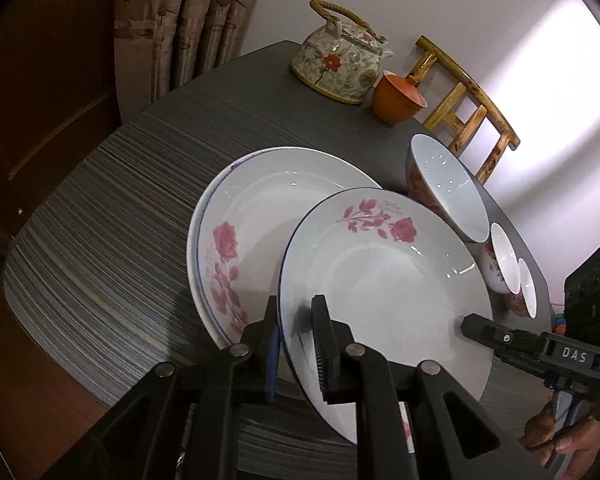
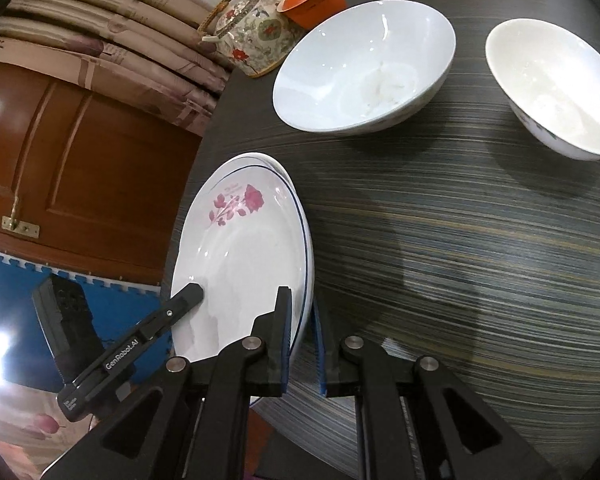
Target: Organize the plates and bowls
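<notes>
Bearing it all: we see a dark table (image 1: 100,240) with a fine striped grain, and every dish stands on or over it.
Backdrop: a brown wooden door (image 2: 80,160) and a beige patterned curtain (image 1: 188,20) stand beyond the table's edge.
Chair: a bamboo-look wooden chair (image 1: 472,112) stands against the table's far side, behind the bowls.
Lower plate: we find a white rose-printed lower plate (image 1: 260,208) with a thin blue rim line lying flat on the table.
Upper plate: a matching upper plate (image 1: 380,280) sits tilted over the lower plate and overlaps it, gripped at two opposite sides of its rim.
Large bowl: the large bowl (image 2: 360,60), white inside and floral outside, stands on the table just beyond the plates.
Teapot: a floral teapot (image 1: 336,68) with a woven handle stands near the far edge.
Left gripper: the left gripper (image 1: 296,308) is clenched on the upper plate's near rim, one finger above and one below.
Right gripper: the right gripper (image 2: 302,308) is clamped tight on the rim at the opposite side; a hand (image 1: 560,440) holds its grip.
Smaller bowls: a medium bowl (image 2: 552,80) stands beside the large bowl, with a still smaller bowl (image 1: 528,288) next to it.
Cup: an orange lidded cup (image 1: 396,98) stands just beside the teapot.
</notes>
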Demonstrator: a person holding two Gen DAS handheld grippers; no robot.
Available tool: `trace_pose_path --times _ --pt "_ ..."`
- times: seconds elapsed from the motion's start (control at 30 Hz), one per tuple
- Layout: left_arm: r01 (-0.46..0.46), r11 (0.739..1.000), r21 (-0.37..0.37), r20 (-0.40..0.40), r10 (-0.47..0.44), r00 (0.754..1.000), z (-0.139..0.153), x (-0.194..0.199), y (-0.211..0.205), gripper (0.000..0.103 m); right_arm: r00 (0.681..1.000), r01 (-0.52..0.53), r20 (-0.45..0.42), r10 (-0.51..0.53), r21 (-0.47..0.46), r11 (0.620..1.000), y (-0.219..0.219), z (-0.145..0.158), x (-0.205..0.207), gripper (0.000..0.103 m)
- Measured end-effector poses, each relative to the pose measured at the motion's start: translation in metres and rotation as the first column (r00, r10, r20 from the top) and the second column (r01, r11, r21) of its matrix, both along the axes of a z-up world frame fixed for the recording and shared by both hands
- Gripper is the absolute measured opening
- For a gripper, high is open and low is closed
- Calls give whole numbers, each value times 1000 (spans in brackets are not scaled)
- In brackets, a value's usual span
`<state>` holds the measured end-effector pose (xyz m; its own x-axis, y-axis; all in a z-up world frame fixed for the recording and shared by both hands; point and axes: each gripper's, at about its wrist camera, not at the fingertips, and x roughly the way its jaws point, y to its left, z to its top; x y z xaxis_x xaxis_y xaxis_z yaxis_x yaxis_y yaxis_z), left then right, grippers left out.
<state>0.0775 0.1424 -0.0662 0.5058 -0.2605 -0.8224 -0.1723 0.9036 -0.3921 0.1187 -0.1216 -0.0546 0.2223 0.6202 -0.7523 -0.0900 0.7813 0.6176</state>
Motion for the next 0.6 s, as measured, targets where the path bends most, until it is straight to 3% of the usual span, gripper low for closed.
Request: trace_pose_path --times 0.37,0.43,0.6 --pt "-1 995 99 4 1 1000 1 1 -3 18 1000 10 -20 -10 4 1000 6 2 7 12" --pt "-11 995 101 1 11 1000 1 2 -1 30 1000 13 -21 -13 7 1000 6 2 7 12" --pt "-35 991 130 12 34 999 4 2 2 33 1000 17 -22 -17 9 1000 8 3 9 12"
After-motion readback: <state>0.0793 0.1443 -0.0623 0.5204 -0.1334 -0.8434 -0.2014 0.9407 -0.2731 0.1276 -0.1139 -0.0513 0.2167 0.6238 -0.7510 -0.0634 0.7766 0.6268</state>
